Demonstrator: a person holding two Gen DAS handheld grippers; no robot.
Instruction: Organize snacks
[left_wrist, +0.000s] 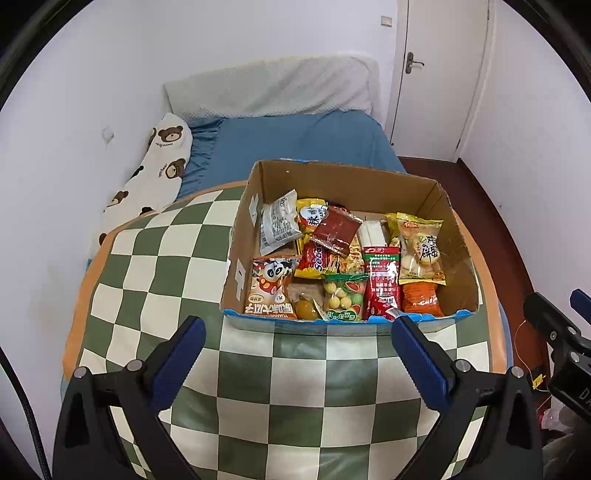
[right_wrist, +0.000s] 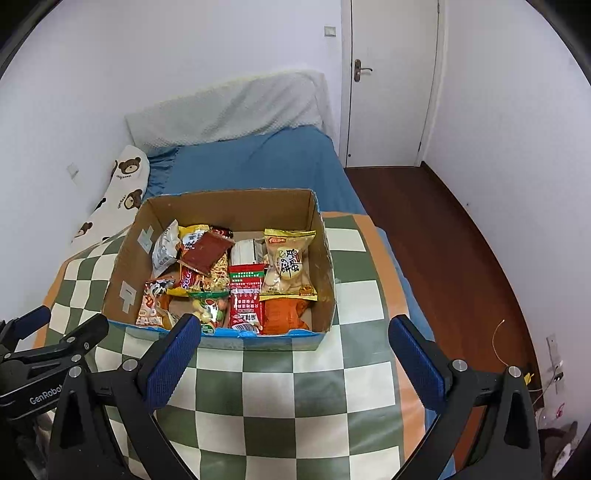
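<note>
Your left gripper (left_wrist: 297, 328) and right gripper (right_wrist: 293, 326) both hang spread apart, empty, just short of the cardboard box (left_wrist: 417, 184) of snacks (left_wrist: 380, 280) on the checkered blanket (left_wrist: 166, 266).

In the cardboard box (left_wrist: 424, 188), lower snack packets (left_wrist: 354, 258) lie buried under others — print too small to read — the near wall hides their bottoms.

A bed (left_wrist: 288, 140) in a blue sheet carries a green-and-cream checkered blanket (left_wrist: 295, 387) with an orange border, a cardboard box (left_wrist: 343, 181) resting directly on it, and a bear-print pillow (left_wrist: 162, 162) along the wall side.
</note>
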